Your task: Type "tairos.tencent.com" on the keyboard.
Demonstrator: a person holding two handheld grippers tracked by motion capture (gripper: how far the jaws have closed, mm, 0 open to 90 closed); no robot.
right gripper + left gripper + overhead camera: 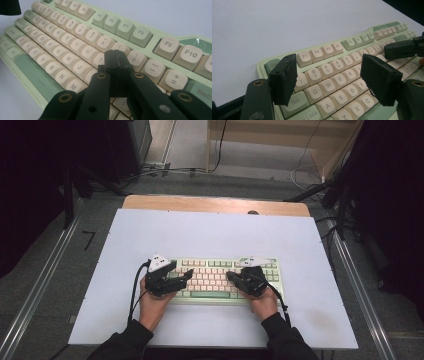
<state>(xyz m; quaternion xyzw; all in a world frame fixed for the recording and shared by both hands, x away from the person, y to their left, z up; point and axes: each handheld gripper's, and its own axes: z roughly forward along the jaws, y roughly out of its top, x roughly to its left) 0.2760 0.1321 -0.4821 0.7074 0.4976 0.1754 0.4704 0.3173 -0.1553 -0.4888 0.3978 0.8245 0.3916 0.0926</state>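
Hovering Over the Keys

Pressed together, the right gripper (116,56) points its closed jaws down at the keyboard's (226,277) right-middle keys. At the left end, the left gripper (328,78) stands spread over the letter keys, pinching nothing. Both rest on the near white table (210,232).
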